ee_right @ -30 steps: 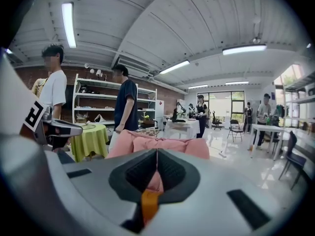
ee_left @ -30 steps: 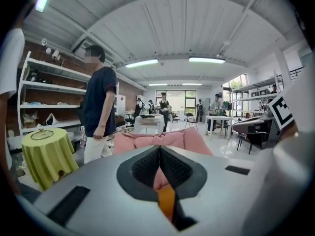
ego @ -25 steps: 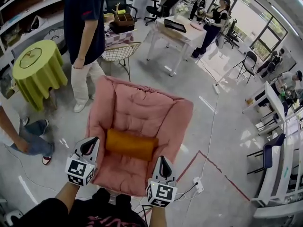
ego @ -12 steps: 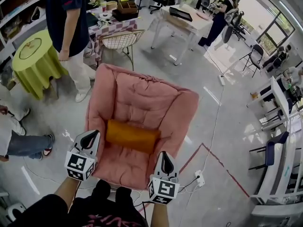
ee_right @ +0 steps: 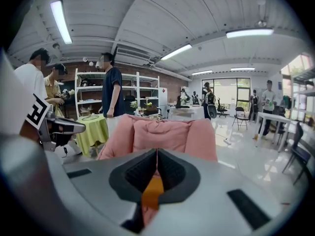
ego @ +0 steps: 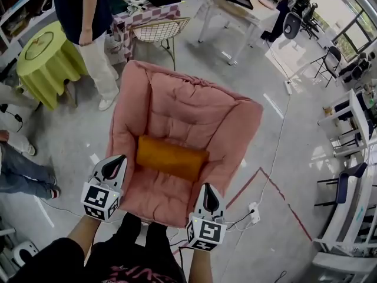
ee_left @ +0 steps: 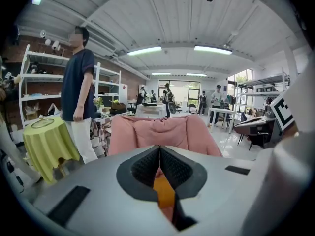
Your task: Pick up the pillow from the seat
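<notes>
An orange pillow (ego: 171,157) lies across the seat of a pink padded chair (ego: 188,108). My left gripper (ego: 113,168) hovers by the chair's front left edge, just left of the pillow, shut and empty. My right gripper (ego: 210,200) hangs at the front right corner, below the pillow's right end, also shut with nothing in it. In the left gripper view the pillow (ee_left: 164,193) shows as an orange strip below the shut jaws, with the chair back (ee_left: 157,132) beyond. The right gripper view shows the same pillow (ee_right: 153,193) and chair back (ee_right: 162,134).
A person in a dark shirt (ego: 88,34) stands left of the chair, next to a yellow-green round table (ego: 41,52). A wire chair (ego: 156,31) and a white table (ego: 235,7) stand behind. A power strip (ego: 254,212) with cable and a red floor line (ego: 277,199) lie to the right.
Both grippers have sunk toward the chair's front edge. The chair and pillow look larger and nearer in the head view, and the standing person has slid up the picture.
</notes>
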A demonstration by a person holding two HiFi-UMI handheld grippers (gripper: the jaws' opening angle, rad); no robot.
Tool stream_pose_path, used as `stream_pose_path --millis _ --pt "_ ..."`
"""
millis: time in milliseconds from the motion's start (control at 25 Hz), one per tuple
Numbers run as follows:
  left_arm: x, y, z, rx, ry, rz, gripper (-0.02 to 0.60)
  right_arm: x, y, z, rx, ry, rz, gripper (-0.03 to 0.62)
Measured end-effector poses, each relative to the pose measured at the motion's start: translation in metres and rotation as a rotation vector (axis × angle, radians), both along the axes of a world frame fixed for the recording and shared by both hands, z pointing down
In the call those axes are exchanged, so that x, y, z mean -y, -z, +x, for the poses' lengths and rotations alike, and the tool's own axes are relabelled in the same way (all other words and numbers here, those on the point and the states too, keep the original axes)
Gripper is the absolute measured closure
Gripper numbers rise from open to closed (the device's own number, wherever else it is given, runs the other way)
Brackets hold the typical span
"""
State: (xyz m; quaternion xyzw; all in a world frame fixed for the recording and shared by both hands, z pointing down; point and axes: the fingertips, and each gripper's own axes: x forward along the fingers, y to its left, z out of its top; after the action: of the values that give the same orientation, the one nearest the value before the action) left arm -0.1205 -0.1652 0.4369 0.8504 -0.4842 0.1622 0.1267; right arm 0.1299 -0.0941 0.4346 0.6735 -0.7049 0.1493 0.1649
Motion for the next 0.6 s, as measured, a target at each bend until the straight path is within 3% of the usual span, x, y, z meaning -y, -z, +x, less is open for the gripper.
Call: stream_pose_path --millis 600 --pt "0.014 -0.097 0.002 0.019 0.030 -0.102 0.572 0.022 -0.095 0.001 0.021 0.021 -0.101 0.574"
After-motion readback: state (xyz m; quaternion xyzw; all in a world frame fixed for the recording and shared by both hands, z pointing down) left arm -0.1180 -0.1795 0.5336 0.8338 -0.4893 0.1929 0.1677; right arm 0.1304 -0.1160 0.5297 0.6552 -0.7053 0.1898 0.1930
